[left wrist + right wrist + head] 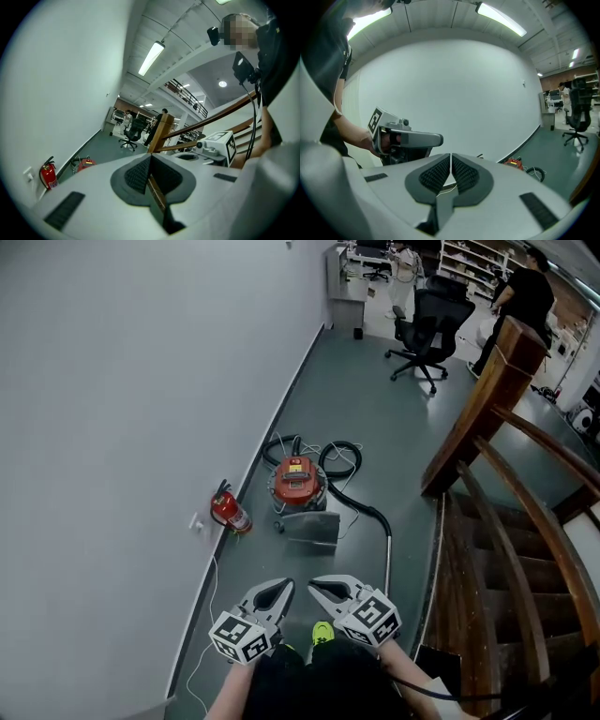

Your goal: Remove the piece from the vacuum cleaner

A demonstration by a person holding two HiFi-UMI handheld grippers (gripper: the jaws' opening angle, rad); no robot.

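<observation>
A red vacuum cleaner [296, 481] stands on the grey floor by the white wall, with a black hose [349, 486] looping round it and a metal tube [388, 554] running toward me. A grey floor-head piece [313, 527] lies just in front of it. Both grippers are held low near my body, well short of the vacuum. My left gripper [281, 589] is shut with nothing in it, and my right gripper [317, 588] is shut and empty beside it. The vacuum cleaner [85, 163] shows small in the left gripper view, and the vacuum cleaner [514, 162] shows far off in the right gripper view.
A red fire extinguisher [230, 510] stands against the wall left of the vacuum. A wooden stair rail [487, 409] and steps [506, 577] fill the right side. A black office chair [429, 329] and a person in black [521, 298] are far down the corridor.
</observation>
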